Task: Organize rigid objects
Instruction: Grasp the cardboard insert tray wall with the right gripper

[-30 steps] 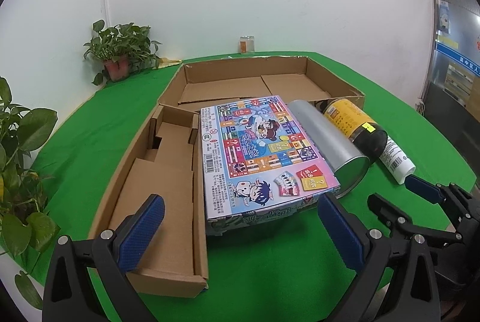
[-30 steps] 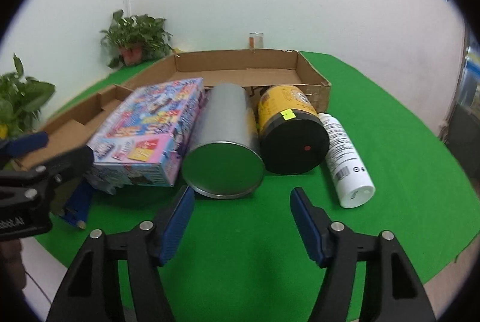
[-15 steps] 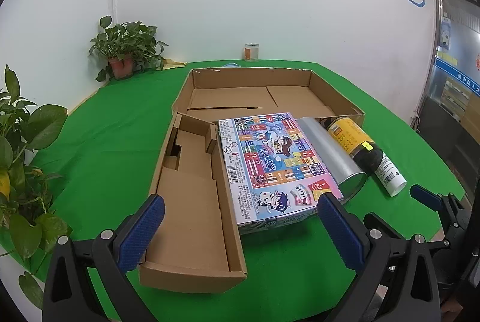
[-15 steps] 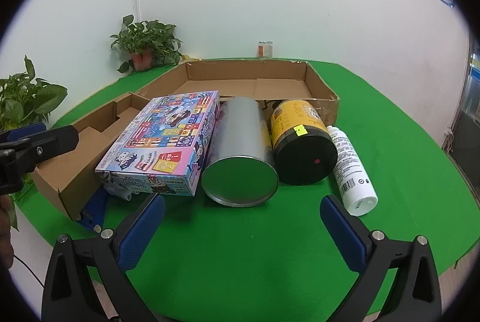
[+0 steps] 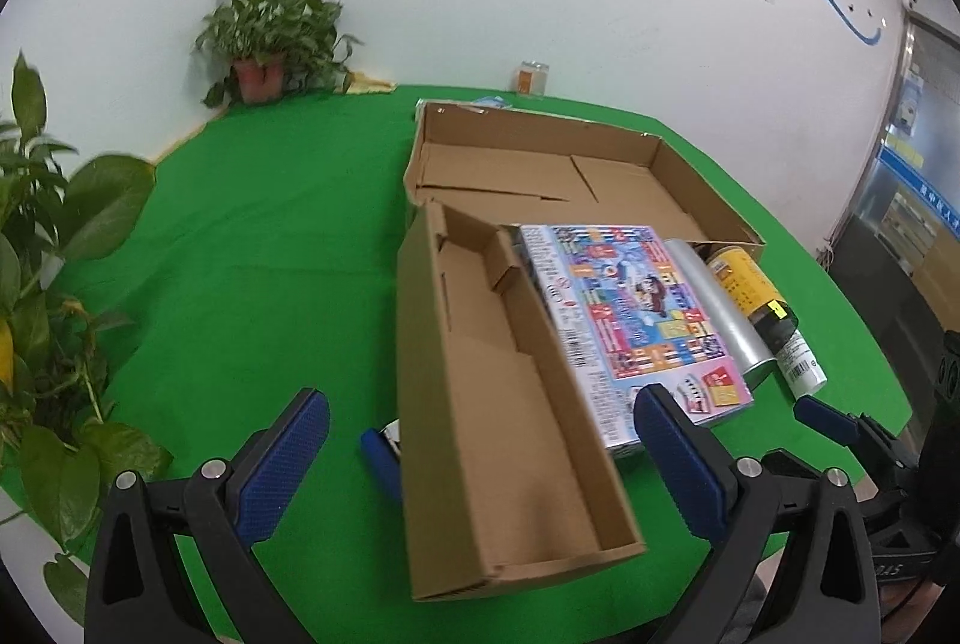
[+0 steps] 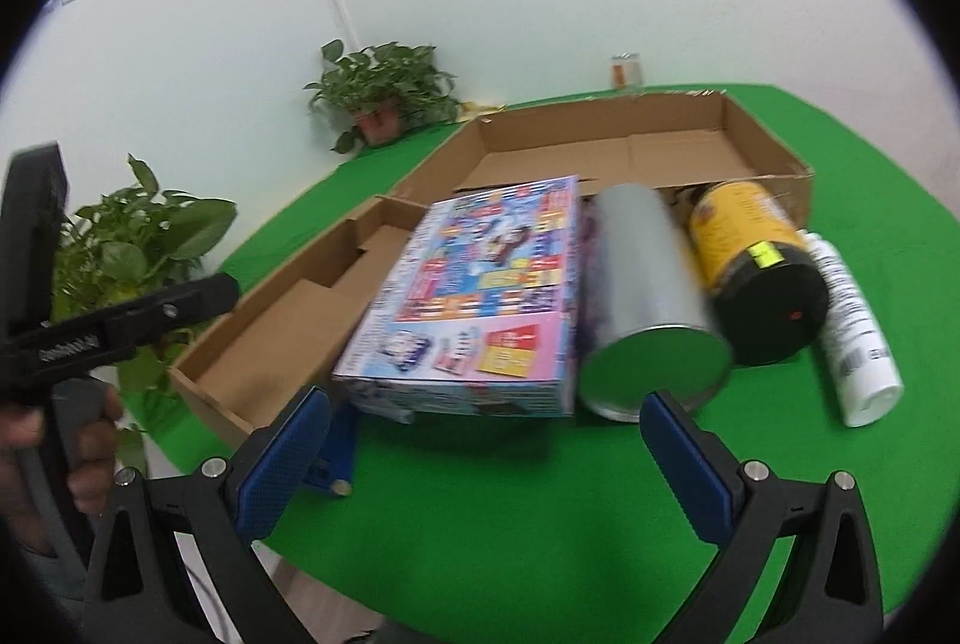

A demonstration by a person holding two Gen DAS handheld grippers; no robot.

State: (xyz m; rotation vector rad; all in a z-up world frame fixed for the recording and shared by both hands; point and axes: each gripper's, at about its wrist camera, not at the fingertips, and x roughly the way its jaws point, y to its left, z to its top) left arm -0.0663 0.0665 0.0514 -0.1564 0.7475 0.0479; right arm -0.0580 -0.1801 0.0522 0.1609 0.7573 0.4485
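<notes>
A colourful game box [image 6: 486,284] lies on the green table beside a silver can [image 6: 648,296], a yellow jar with a black lid [image 6: 756,272] and a white bottle [image 6: 852,320], all on their sides. The row also shows in the left wrist view: game box [image 5: 630,320], silver can [image 5: 720,308], yellow jar [image 5: 750,290], white bottle [image 5: 801,365]. A narrow open cardboard box [image 5: 498,404] lies left of the game box, a wide cardboard tray [image 5: 540,170] behind. My left gripper [image 5: 480,458] is open and empty before the narrow box. My right gripper [image 6: 486,458] is open and empty before the game box.
A small blue object [image 5: 381,455] lies by the narrow box's left wall. Potted plants stand at the back [image 5: 264,44] and at the left table edge [image 5: 54,296]. A small glass jar [image 5: 531,77] stands by the wall. The table's front edge is close below both grippers.
Both grippers have pulled back and swung left. The right gripper's jaws have opened wider. The objects have not moved.
</notes>
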